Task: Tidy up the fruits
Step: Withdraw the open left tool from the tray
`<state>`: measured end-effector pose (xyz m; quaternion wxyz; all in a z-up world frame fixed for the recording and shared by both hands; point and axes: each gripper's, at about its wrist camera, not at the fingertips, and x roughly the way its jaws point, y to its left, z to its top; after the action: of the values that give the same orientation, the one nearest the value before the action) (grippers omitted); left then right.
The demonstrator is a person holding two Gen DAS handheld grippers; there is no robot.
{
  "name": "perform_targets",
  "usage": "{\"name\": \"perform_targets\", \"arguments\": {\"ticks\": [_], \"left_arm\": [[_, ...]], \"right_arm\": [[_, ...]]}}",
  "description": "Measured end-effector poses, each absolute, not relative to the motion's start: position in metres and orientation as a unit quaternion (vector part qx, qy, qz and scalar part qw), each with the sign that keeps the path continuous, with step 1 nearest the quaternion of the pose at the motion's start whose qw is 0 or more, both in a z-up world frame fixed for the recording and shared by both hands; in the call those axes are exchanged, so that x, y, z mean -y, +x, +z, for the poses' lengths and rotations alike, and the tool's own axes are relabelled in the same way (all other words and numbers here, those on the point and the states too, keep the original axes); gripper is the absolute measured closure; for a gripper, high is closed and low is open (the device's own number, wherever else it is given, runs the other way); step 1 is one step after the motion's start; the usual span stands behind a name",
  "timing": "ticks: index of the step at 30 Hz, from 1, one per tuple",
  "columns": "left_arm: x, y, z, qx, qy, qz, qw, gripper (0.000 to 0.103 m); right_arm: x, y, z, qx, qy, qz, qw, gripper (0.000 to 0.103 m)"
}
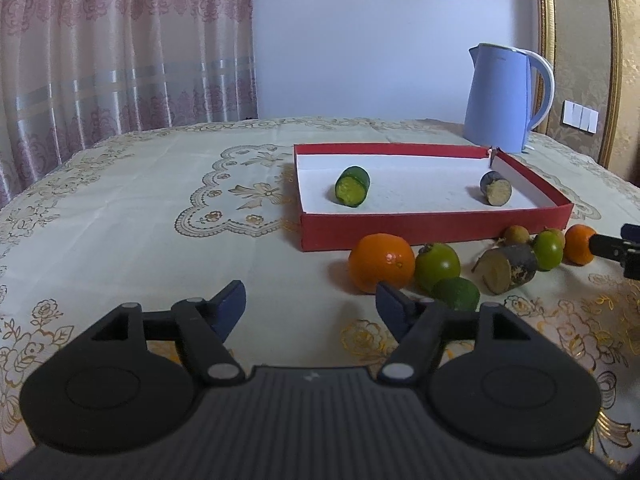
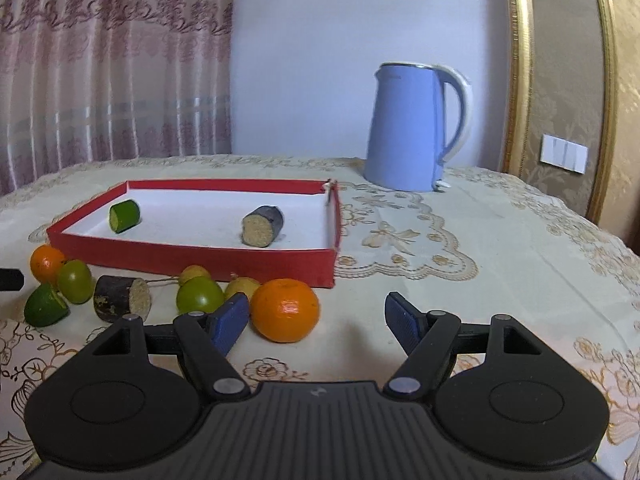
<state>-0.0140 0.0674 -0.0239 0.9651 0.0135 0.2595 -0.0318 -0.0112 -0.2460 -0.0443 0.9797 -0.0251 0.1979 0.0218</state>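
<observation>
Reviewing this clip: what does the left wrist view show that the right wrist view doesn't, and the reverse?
Only the left wrist view shows the left gripper in full, jaws open and empty, and the patterned tablecloth left of the red box.

Only the right wrist view shows the right gripper in full, jaws open beside an orange, and the cut face of the lime half.

Both show the box holding a green piece and a dark piece, the fruit row in front, and the blue kettle.
</observation>
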Motion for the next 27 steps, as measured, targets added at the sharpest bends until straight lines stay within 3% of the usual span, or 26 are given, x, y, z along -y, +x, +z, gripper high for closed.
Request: {"name": "perform_targets", "arguments": {"ticks": [27], "left_arm": [[-0.066,-0.009,-0.031,-0.27,0.01,-0.038,0.962,0.026]], "right_arm": [[0.234,0.009,-0.046,-0.241,-0.06,0.029,0.968,0.034]]}}
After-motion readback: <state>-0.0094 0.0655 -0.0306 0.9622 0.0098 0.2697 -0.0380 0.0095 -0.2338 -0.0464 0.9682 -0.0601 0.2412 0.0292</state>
